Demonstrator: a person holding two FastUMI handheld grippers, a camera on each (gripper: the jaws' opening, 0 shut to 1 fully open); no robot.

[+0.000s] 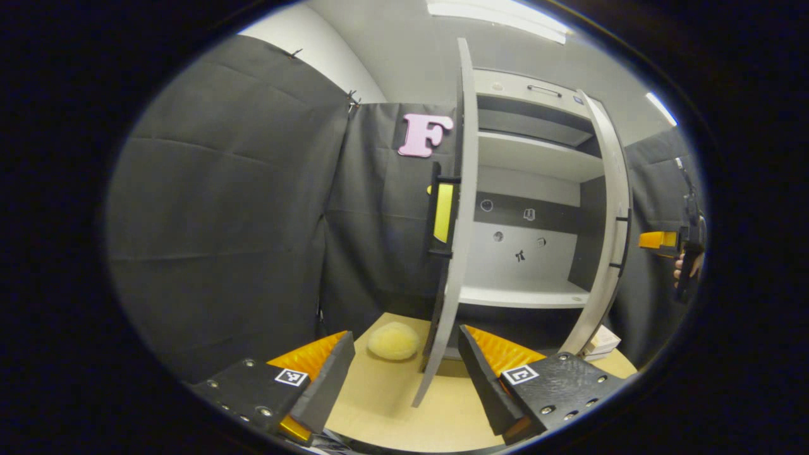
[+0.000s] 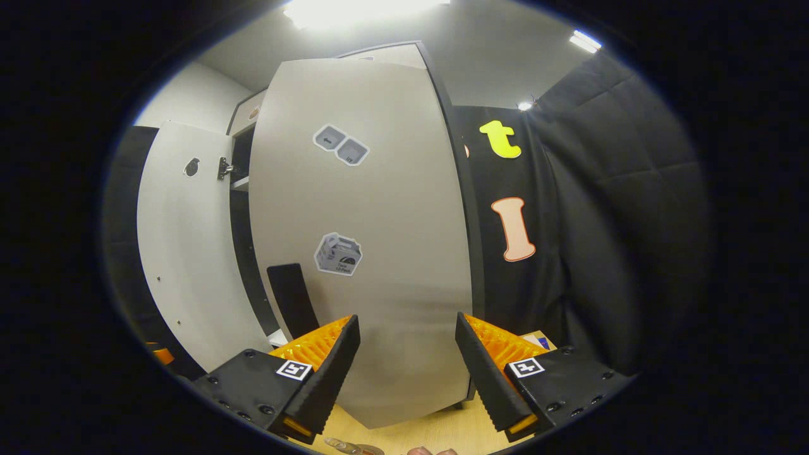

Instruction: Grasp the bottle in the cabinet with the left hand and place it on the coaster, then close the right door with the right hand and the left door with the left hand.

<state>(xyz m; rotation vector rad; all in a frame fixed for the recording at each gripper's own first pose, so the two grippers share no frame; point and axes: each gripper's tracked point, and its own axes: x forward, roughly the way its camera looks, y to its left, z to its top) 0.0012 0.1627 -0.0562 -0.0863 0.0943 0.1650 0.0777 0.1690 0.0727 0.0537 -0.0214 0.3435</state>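
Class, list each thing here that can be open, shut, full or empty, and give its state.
Left door: open, edge-on to the camera.
Right door: open, swung out.
Cabinet: open, the shelves seen hold nothing.
Left gripper: open, holding nothing.
Right gripper: open, facing the right door's outer side.

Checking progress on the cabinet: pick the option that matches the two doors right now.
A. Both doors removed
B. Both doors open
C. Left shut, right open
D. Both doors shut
B: in the left gripper view the left door and the right door both swing outward, leaving the shelves exposed between them.
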